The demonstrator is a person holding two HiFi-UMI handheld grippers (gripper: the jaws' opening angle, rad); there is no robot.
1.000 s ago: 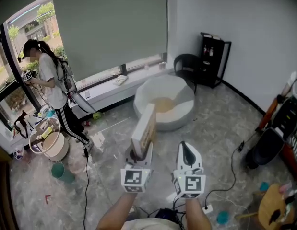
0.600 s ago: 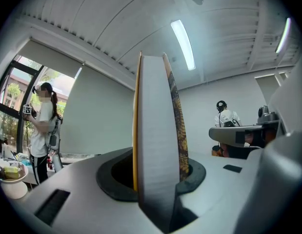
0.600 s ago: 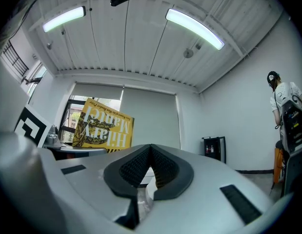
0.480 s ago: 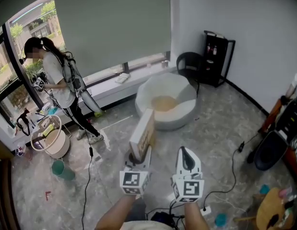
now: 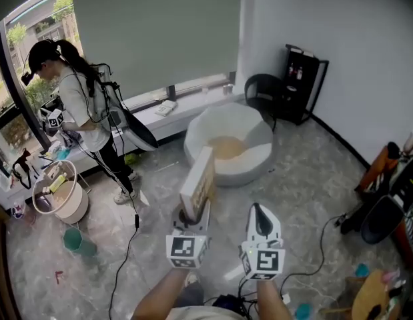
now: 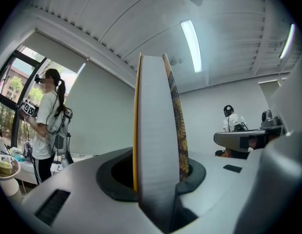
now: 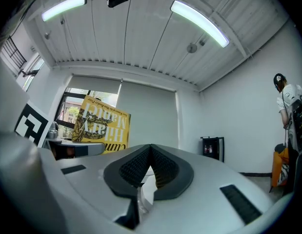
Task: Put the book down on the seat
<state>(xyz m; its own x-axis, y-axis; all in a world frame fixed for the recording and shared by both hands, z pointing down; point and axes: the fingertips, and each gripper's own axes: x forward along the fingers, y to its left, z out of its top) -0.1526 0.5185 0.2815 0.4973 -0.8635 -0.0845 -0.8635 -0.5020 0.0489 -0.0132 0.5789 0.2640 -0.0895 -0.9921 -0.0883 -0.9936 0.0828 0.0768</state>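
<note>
A thick book (image 5: 199,182) with a yellow cover stands upright, clamped in my left gripper (image 5: 190,219). In the left gripper view its white page edge (image 6: 155,145) fills the middle between the two jaws. The round white seat (image 5: 249,145) with a tan cushion lies on the floor ahead, a little beyond the book. My right gripper (image 5: 259,212) hangs beside the left one, its jaws shut and holding nothing. From the right gripper view the book's yellow cover (image 7: 102,126) shows at the left.
A person (image 5: 83,112) with grippers stands at the left by the window ledge (image 5: 159,115). A white basket (image 5: 56,195) and a green cup (image 5: 71,239) sit on the floor at the left. A black chair (image 5: 259,92), a black shelf (image 5: 303,82) and cables (image 5: 323,239) are to the right.
The view has drifted a little; the seat sits slightly nearer. The person at the left has stepped rightward. The book stays clamped upright in my left gripper.
</note>
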